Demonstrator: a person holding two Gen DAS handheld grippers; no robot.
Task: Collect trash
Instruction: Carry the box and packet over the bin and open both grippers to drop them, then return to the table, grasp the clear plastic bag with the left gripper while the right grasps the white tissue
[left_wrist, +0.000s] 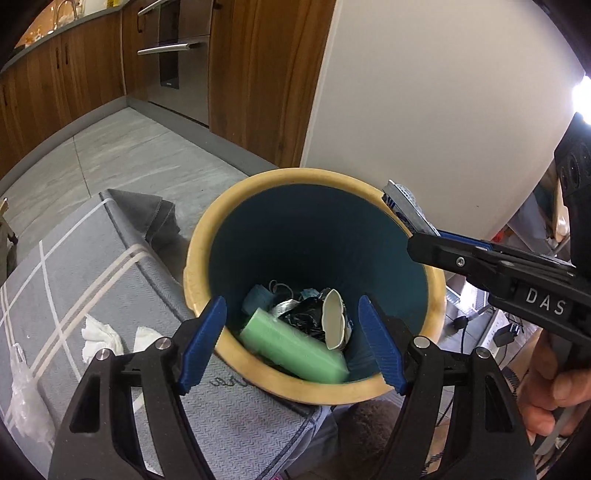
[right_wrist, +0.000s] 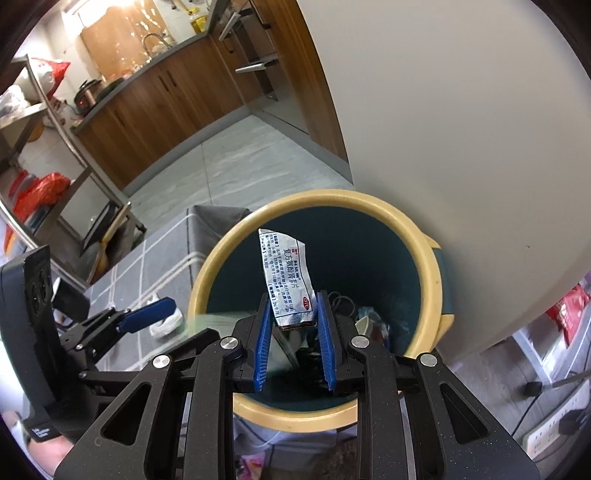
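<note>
Above the yellow-rimmed bin, my right claw grips a silver medicine sachet by its lower end, standing upright over the opening. My left claw hangs spread wide, holding nothing, over a green block lying among trash inside.

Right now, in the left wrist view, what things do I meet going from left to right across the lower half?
Plastic bag → white tissues → left hand-held gripper, open over the bin → green block inside the bin → white cup → right hand-held gripper holding a packet.
</note>
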